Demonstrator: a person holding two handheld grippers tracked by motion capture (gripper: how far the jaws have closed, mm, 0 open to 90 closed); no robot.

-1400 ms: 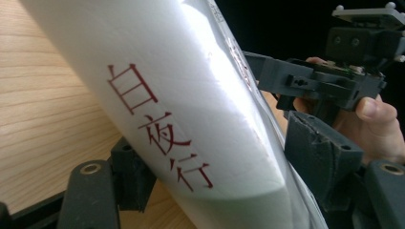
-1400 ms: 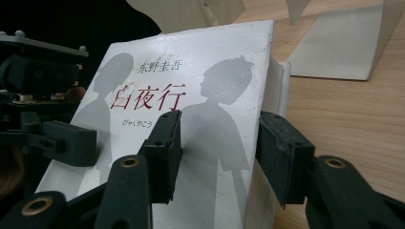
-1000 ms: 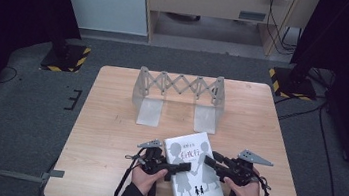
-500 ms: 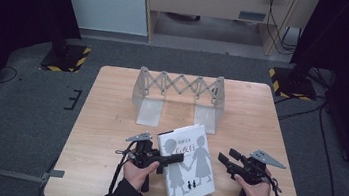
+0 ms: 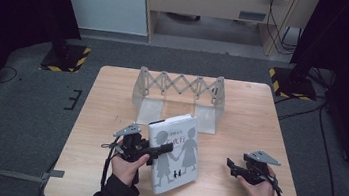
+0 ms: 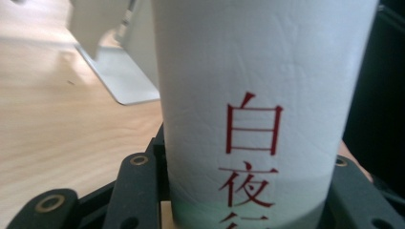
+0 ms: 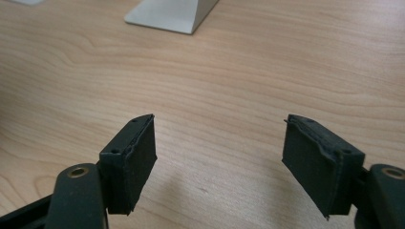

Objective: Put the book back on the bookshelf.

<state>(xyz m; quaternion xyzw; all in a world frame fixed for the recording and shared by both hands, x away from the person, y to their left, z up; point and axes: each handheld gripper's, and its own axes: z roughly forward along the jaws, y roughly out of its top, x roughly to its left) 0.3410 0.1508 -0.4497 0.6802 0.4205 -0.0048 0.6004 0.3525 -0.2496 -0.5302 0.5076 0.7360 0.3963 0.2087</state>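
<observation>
A white book (image 5: 178, 154) with grey silhouettes of two figures on its cover is tilted up off the wooden table (image 5: 240, 116). My left gripper (image 5: 158, 151) is shut on its spine side; its jaws have just been closing on it. In the left gripper view the white spine (image 6: 248, 95) with red characters stands between the black jaws. My right gripper (image 5: 231, 166) rests low at the right, apart from the book. It is open with bare wood between its jaws (image 7: 219, 152), which have just been opening.
A grey metal scissor-type book rack (image 5: 179, 91) stands at the back middle of the table, just behind the book; its base plate (image 7: 172, 14) lies ahead of the right gripper. The table's front edge is close to both hands.
The right gripper let go of the book and drew away to the right. The left gripper shut on the book and raised it, tipping it up from flat.
</observation>
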